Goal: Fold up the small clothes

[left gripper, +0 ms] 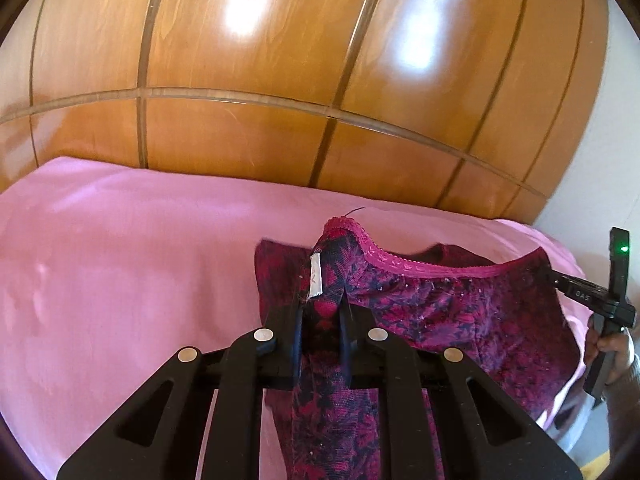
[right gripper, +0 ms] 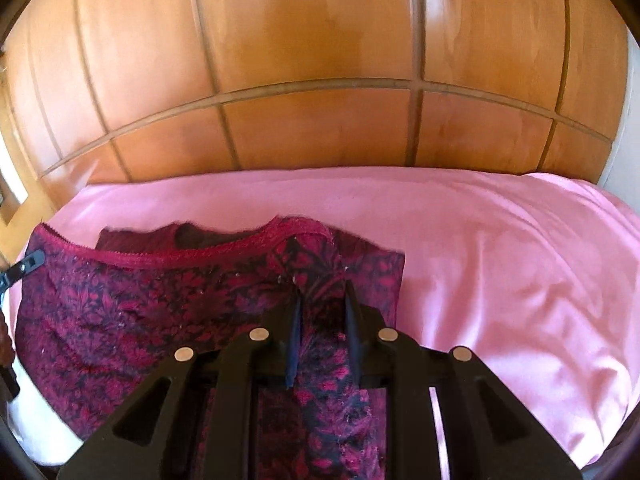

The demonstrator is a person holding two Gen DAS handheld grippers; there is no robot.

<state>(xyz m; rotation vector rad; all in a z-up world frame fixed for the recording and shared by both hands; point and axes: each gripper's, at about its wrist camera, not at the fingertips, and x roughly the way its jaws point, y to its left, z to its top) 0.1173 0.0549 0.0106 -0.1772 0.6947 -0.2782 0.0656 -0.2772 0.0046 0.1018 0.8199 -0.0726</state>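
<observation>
Left wrist view shows one left gripper (left gripper: 320,308) and one right gripper (right gripper: 322,304), two in all, each pinching one purple flowered garment (left gripper: 440,304) over one pink sheet (left gripper: 120,260).

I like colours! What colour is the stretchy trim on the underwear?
Bright pink trim on the red-and-navy floral underwear; the left wrist view shows it best.

Pink sheet (left gripper: 120,260) on the bed lies bare and open left of the left tongs (left gripper: 320,312), and bare right of the right tongs (right gripper: 320,304). Wooden panelled wall (left gripper: 280,80) blocks the far side just beyond the bed edge. Between both tongs the floral garment (right gripper: 140,304) spans the gap.
</observation>
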